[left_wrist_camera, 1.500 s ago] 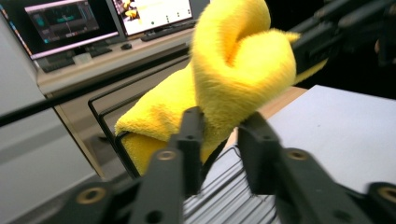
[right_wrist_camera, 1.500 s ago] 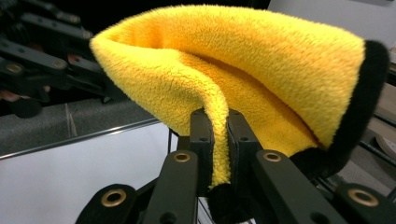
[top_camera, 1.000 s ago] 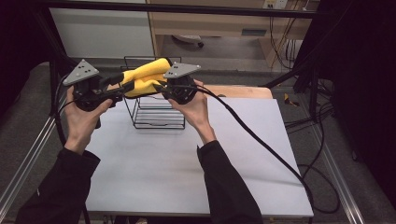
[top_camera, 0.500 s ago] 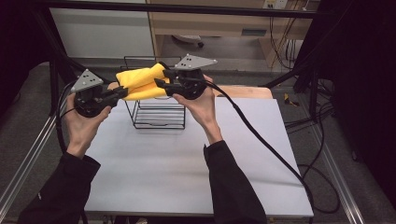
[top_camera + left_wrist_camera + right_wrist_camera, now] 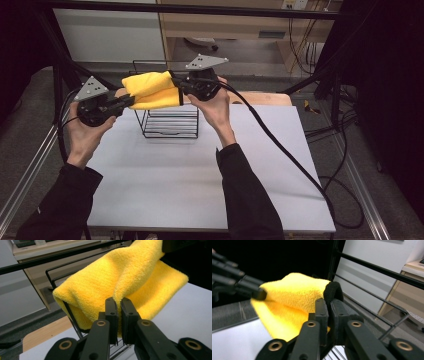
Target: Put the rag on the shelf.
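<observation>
You hold the yellow towel (image 5: 152,90) stretched between both tools above the black wire basket (image 5: 170,117), which stands on the white table (image 5: 200,180). Your left gripper (image 5: 127,101) has its jaws pinched together on one edge of the cloth, having just been closing on it; your right gripper (image 5: 175,85) has likewise just clamped down, its jaws tight on the opposite end. The left gripper view shows the towel draped over the basket's top rim wire (image 5: 72,266), touching it. The right gripper view shows a dark rounded edge (image 5: 333,291) at the pinch point, and your left gripper's tips (image 5: 259,294) meeting the cloth from the far side. From above, the basket's floor looks bare.
</observation>
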Available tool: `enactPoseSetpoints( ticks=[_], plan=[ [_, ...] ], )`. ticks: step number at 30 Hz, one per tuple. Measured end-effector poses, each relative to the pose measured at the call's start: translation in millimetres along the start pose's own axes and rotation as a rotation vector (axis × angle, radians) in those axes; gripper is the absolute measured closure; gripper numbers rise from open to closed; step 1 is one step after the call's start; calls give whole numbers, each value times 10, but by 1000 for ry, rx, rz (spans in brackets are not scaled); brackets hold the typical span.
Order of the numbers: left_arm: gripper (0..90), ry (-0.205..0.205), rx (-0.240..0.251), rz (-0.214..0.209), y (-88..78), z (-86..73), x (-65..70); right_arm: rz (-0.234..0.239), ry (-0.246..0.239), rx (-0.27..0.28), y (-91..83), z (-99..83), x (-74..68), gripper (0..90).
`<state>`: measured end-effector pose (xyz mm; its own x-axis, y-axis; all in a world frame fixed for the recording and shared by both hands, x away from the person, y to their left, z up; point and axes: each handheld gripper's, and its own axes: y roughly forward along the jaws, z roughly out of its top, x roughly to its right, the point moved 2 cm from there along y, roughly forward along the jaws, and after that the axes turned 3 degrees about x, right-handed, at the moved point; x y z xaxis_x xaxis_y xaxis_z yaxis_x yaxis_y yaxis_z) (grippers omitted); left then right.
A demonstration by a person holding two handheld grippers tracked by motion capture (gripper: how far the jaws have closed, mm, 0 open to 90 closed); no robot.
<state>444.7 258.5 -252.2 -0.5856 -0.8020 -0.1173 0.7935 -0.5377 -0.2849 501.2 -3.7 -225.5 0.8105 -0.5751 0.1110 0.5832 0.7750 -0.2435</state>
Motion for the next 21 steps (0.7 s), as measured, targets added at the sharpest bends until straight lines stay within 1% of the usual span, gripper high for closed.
enactPoseSetpoints(
  ticks=[1, 3, 4, 7, 8, 9, 12, 15, 17, 19, 21],
  plan=[
    [849, -1, 5, -1, 8, 10, 1, 5, -1, -4, -23, 0, -5, 871],
    [849, -3, 21, -7, 33, 43, 11, 1, -7, -5, -100, 7, -19, 873],
    [849, -16, 23, -16, 50, 59, 30, 0, -6, -2, -146, 10, -25, 874],
    [850, 1, 38, -21, 134, 121, 71, -22, -12, 4, -277, 0, -41, 874],
    [850, 10, 37, -18, 167, 132, 79, -37, -17, -2, -304, -15, -49, 874],
    [849, 28, 28, -5, 197, 132, 81, -36, -12, -10, -315, -38, -54, 873],
    [848, 58, 7, 9, 233, 59, 60, -38, 5, -46, -273, -154, -84, 864],
    [841, 62, -6, -3, 191, -60, 18, -31, 11, -64, -204, -274, -130, 857],
    [836, 72, -20, -8, 167, -132, 10, -24, 28, -66, -161, -336, -160, 854],
    [830, 78, -44, -3, 170, -198, 5, -28, 41, -72, -115, -390, -183, 851],
    [827, 73, -49, 1, 188, -231, -1, -34, 59, -83, -62, -443, -201, 849]
  ],
)
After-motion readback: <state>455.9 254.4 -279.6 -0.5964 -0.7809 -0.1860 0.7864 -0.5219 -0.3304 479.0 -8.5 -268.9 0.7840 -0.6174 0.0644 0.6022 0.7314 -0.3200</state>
